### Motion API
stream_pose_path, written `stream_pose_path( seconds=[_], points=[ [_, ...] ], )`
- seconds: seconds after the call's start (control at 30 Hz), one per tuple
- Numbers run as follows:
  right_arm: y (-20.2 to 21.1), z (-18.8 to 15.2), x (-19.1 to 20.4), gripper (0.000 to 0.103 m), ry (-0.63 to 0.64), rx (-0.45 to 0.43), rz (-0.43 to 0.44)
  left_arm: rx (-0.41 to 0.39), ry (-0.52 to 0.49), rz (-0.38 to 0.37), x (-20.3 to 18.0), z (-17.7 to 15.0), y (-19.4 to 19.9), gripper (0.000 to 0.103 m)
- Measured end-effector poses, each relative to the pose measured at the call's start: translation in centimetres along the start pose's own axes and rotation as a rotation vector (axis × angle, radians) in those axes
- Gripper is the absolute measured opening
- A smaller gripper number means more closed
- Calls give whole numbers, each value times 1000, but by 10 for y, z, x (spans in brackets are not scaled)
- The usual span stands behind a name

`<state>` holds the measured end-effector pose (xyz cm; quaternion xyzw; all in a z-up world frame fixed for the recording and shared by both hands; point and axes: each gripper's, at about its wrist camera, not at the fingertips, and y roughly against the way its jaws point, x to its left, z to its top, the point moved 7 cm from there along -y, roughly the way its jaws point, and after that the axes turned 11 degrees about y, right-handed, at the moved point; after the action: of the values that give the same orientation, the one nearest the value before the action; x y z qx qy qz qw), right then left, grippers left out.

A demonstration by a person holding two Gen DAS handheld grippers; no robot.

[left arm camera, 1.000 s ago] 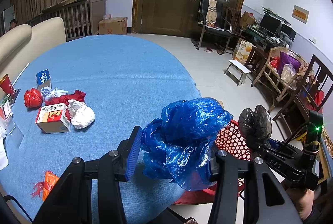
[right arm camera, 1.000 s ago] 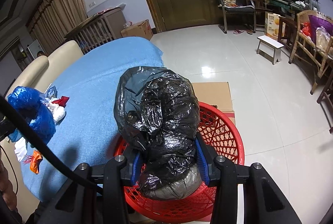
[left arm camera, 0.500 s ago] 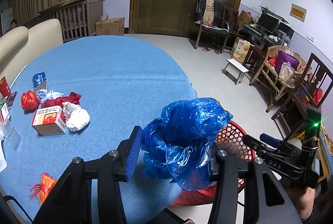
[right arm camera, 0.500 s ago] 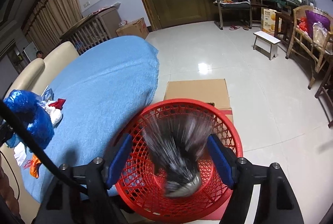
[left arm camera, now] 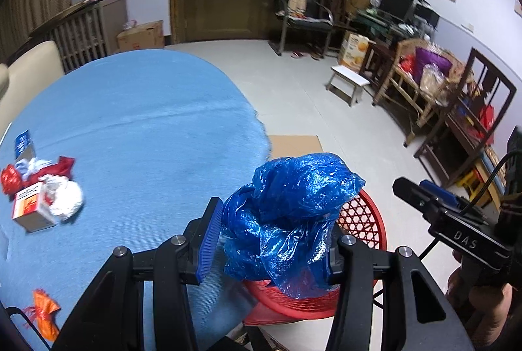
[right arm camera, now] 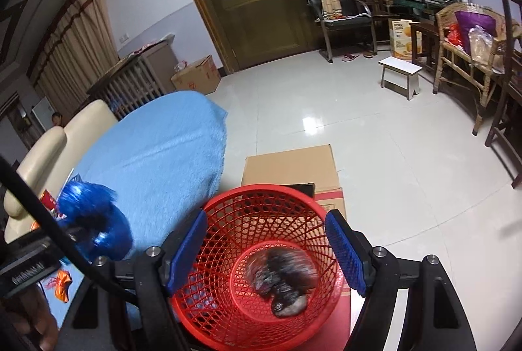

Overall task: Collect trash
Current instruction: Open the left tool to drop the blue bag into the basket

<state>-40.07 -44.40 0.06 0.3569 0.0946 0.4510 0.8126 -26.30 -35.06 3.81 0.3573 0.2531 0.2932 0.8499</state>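
Left wrist view: left gripper (left arm camera: 270, 241) clamped on a crumpled blue plastic bag (left arm camera: 290, 214), fingers (left arm camera: 208, 240) pressed against its sides, held at the edge of the blue-clothed round desk (left arm camera: 140, 135) and partly over the red plastic mesh basket (left arm camera: 362, 217). Only here: a small heap of litter far left on the desk, namely a white crumpled wad (left arm camera: 65, 196), a red-and-white carton (left arm camera: 31, 210), red wrappers (left arm camera: 49, 170) and, nearer the camera, an orange wrapper (left arm camera: 44, 313). Also here, the right gripper (left arm camera: 421, 197) seen from the side at far right, black body lettered DAS, level and pointing left, gripped from below by a hand (left arm camera: 479, 289). Right wrist view, and only there: the basket's inside, with a black crumpled plastic bag (right arm camera: 282, 277), motion-blurred, lying at the bottom; basket standing on a flat brown cardboard box (right arm camera: 290, 166) on the white tiled floor (right arm camera: 375, 129). Right gripper (right arm camera: 266, 253) directly above the basket and looking down into it, blue-padded fingers (right arm camera: 342, 250) spread wide, nothing between them. Compared with a second ago: black bag then pinched between those fingers above the basket, now released and down inside; half a second ago still a falling blur. Left gripper with the same clamp on the blue bag throughout, but shifted closer to the basket.
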Motion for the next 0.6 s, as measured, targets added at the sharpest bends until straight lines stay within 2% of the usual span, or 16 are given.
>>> stream_pose_path(
  seconds=[0.1, 0.2, 0.23, 0.4, 0.6],
  points=[
    [2, -1, -10, 78, -23, -4, -11, 29, -22, -21, -15, -3, -13, 56],
    [3, -3, -22, 78, -44, 0, -22, 56, -60, 5, -24, -6, -27, 81],
    [3, -4, -25, 78, -50, 2, -24, 64, -75, 21, -25, -7, -31, 83],
    [5, -6, -37, 78, -83, 5, -33, 72, -63, 34, -13, -7, -30, 83],
    [4, -5, -30, 78, -79, 6, -17, -11, 15, 57, 28, 9, 5, 83]
  ],
)
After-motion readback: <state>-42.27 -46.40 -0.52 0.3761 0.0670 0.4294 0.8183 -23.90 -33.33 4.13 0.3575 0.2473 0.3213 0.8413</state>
